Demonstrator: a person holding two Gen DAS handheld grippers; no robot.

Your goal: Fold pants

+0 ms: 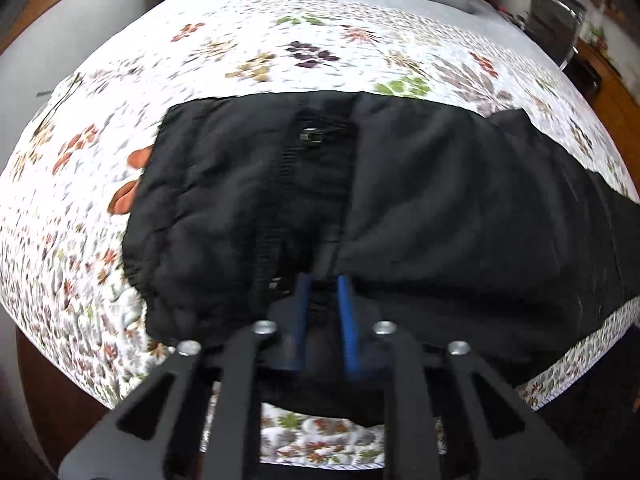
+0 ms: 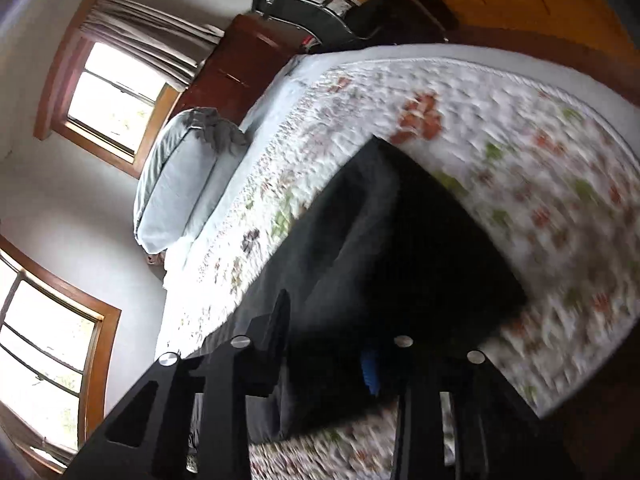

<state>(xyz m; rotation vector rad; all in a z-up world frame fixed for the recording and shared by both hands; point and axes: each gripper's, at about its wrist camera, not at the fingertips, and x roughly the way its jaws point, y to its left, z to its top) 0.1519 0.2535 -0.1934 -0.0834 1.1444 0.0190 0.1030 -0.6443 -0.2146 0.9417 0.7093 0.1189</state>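
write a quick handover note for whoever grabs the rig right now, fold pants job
Left hand-held gripper: blue fingers nearly closed on a pinch of the black pants at their near edge.
Right hand-held gripper: over the pants; the view is blurred, so its grip cannot be told.
Pants: lying across the floral quilt on the bed, zipper facing up, legs running off to the right.
Done: pants look laid out, perhaps leg over leg; hard to confirm.
Left: fold the length over and tidy the edges.

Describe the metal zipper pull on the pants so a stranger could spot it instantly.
Find the bed's floral quilt, then the black pants spread across it. Near their far edge, beside a ribbed vertical seam, sits the zipper pull: the only small shiny metal piece on the dark fabric.
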